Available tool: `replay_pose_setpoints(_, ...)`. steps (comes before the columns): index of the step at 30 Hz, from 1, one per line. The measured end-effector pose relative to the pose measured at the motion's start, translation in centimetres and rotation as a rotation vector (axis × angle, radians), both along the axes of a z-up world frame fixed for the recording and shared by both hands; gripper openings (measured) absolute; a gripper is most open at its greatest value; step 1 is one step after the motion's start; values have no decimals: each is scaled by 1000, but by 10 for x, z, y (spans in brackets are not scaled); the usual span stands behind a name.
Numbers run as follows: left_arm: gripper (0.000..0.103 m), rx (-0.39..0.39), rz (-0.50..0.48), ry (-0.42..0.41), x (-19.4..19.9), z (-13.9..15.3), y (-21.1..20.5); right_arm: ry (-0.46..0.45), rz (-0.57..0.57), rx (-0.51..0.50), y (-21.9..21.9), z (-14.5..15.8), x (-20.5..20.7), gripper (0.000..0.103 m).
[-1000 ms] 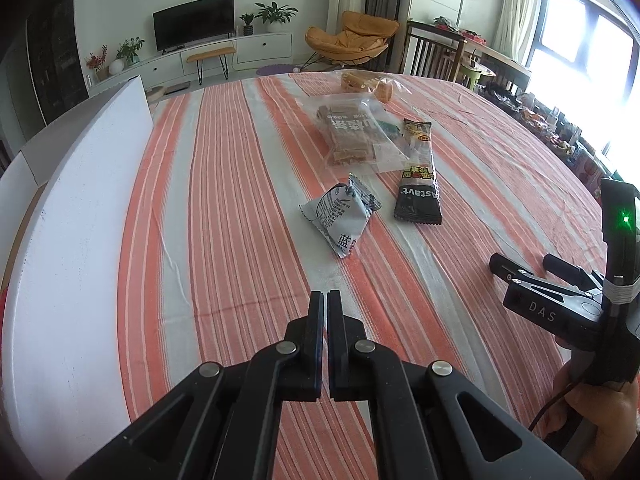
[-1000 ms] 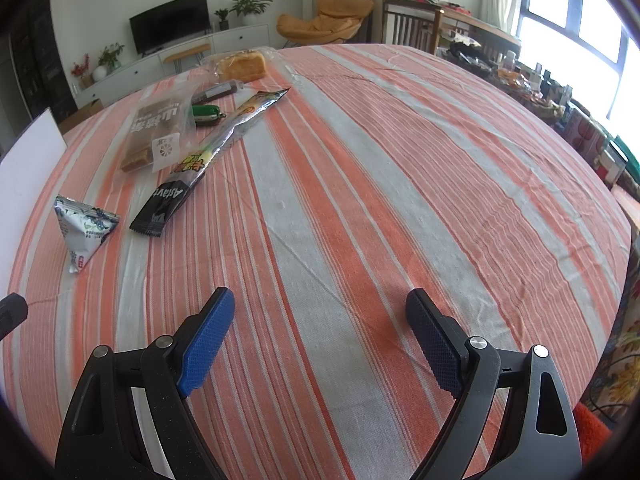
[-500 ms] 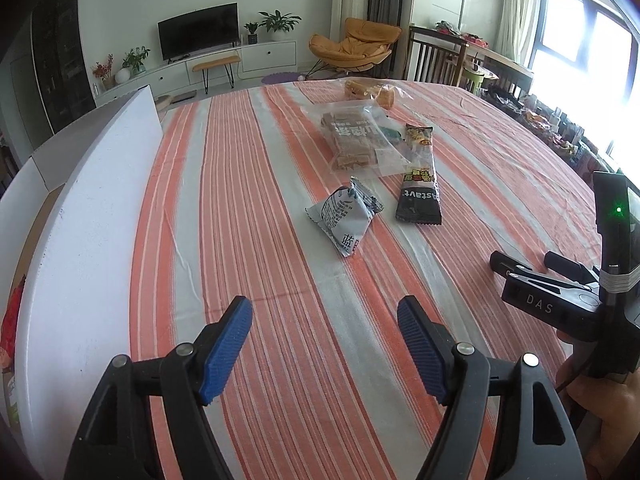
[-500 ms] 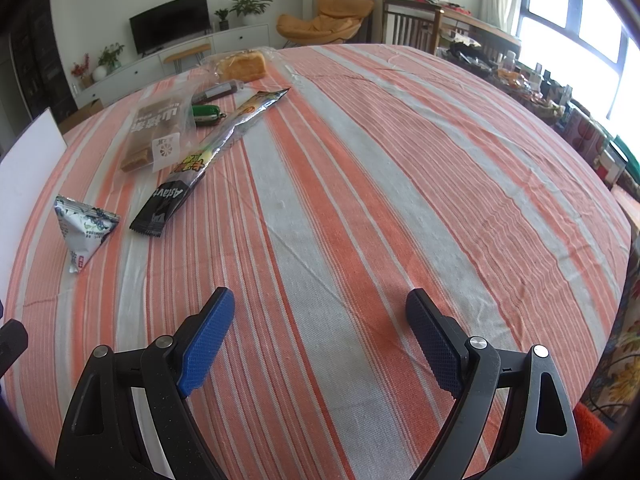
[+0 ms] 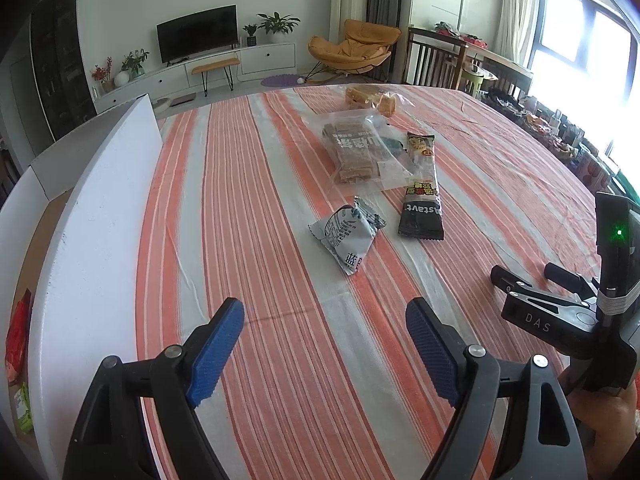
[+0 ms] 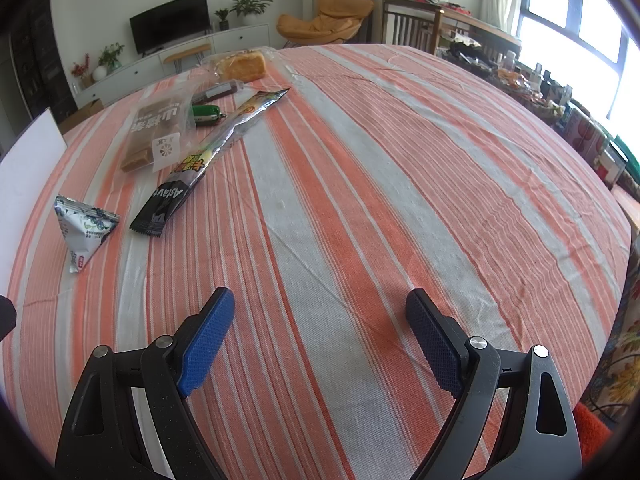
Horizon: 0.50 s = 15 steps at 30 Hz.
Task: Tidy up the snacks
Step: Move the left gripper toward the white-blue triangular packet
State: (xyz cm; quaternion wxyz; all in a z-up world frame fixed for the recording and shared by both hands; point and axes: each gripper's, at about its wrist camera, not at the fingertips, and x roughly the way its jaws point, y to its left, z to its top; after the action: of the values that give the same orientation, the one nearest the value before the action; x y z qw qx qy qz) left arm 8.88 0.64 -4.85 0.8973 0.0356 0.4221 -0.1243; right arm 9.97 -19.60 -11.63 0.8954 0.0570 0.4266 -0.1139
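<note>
Snacks lie on the striped tablecloth (image 5: 248,200): a grey triangular packet (image 5: 346,236), a long black stick pack (image 5: 422,188), a clear bag of brown bars (image 5: 354,152) and bagged bread (image 5: 372,98) farther back. My left gripper (image 5: 325,322) is open and empty, short of the grey packet. My right gripper (image 6: 320,316) is open and empty over bare cloth; it shows at the right of the left wrist view (image 5: 532,280). The right wrist view shows the grey packet (image 6: 82,228), stick pack (image 6: 200,156), bar bag (image 6: 158,132), a green item (image 6: 206,115) and bread (image 6: 242,66).
A white box (image 5: 92,240) stands along the table's left side, with a red packet (image 5: 18,332) and a green one (image 5: 24,408) inside. Chairs (image 6: 412,24) and a cluttered side table (image 6: 560,92) stand beyond the far and right edges.
My left gripper has opened from fully shut to wide open and drawn back slightly. My right gripper has stayed open and still.
</note>
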Motion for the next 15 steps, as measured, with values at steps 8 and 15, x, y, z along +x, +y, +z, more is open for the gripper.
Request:
replay_pose_setpoints(8,83,15,-20,22,6,-4,-4,0,0,0,0,0,0,90)
replay_pose_setpoints(15,84,23,-30,28,7,-4,-5,0,0,0,0,0,0,90)
